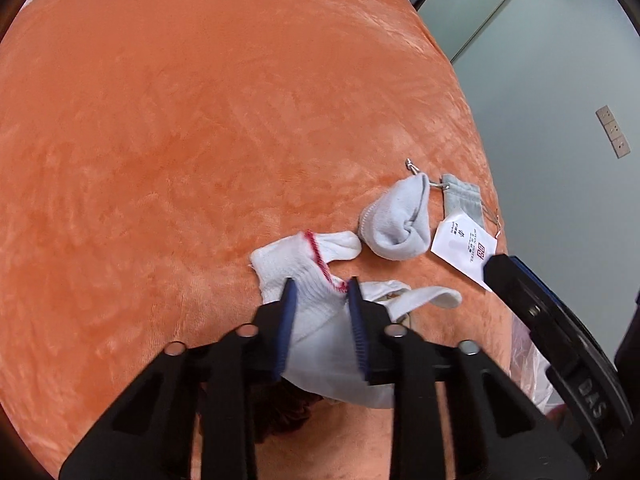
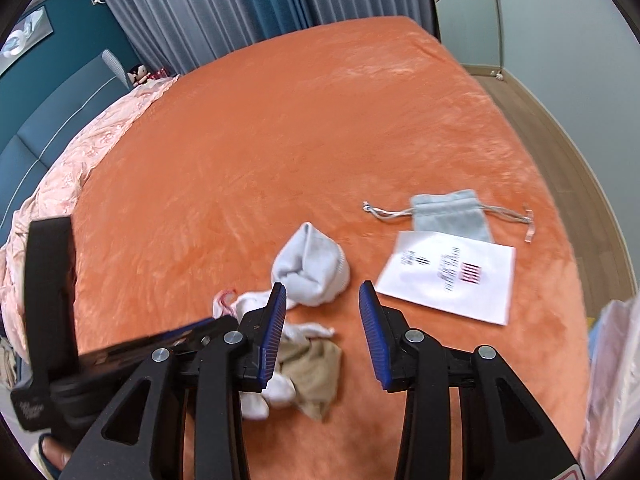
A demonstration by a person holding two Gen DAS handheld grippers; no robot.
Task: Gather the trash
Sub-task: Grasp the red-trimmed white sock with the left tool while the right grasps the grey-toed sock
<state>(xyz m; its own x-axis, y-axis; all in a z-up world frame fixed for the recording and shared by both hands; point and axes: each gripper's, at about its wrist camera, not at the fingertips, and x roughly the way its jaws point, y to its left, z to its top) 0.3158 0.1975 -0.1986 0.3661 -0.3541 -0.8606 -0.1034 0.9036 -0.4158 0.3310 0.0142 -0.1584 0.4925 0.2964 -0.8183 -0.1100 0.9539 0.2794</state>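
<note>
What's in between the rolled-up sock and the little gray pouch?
Just bare orange blanket. The right wrist view shows an open gap between the rolled sock and the gray pouch, crossed only by the pouch's drawstring.

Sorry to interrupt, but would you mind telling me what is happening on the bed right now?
A person is clearing items off the orange bedspread with two handheld grippers. The left gripper has its fingers on either side of a white glove with red stitching, apparently about to grip it. The right gripper hangs open above the pile. A balled white sock, a paper card and a grey drawstring pouch lie untouched.
</note>
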